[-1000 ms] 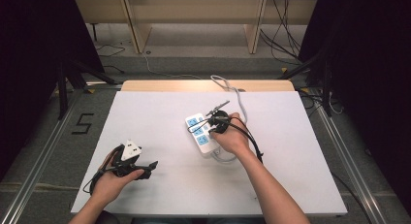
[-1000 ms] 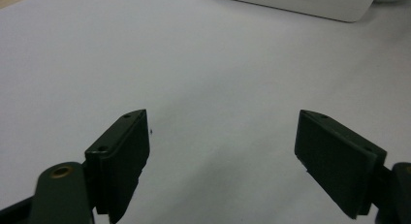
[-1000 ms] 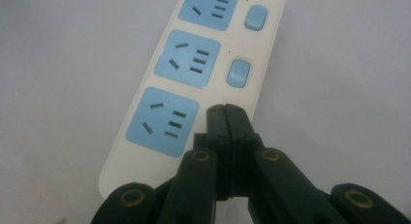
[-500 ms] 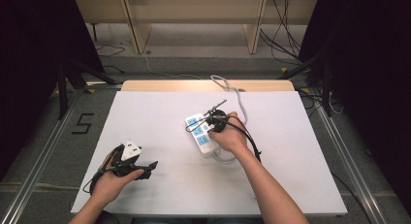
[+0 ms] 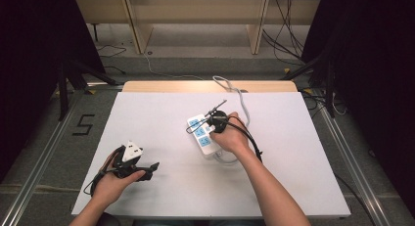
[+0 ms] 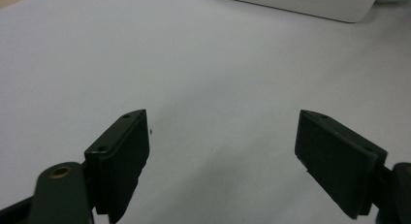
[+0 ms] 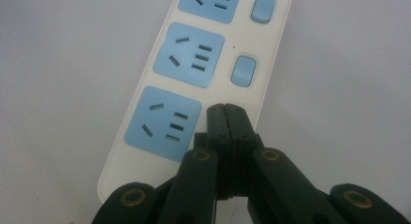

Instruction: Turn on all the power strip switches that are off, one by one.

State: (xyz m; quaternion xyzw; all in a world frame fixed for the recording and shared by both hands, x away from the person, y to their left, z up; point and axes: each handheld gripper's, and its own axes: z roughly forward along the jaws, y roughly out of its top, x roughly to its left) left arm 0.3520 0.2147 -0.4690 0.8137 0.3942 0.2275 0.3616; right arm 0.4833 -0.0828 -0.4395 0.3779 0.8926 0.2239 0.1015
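**Closed jaws over a switch on the power strip**

The white power strip (image 5: 204, 134) lies near the middle of the table (image 5: 147, 113), angled, its cord running off toward the far edge. In the right gripper view the right gripper (image 7: 226, 112) has its jaws pressed together with nothing between them, and their joined tip sits over the strip's switch side, beside the nearest blue socket (image 7: 163, 123), where that socket's own switch would be. The next blue switch (image 7: 243, 71) shows just beyond.

This looks like a switch press. To do it well, bring the tip straight down on the button rather than at a slant, so it does not slide onto the socket face or push the light strip across the table. Whether the tip is already touching cannot be told.

The left gripper (image 6: 220, 146) rests near the table's near-left corner, jaws spread wide over bare surface, well apart from the strip.
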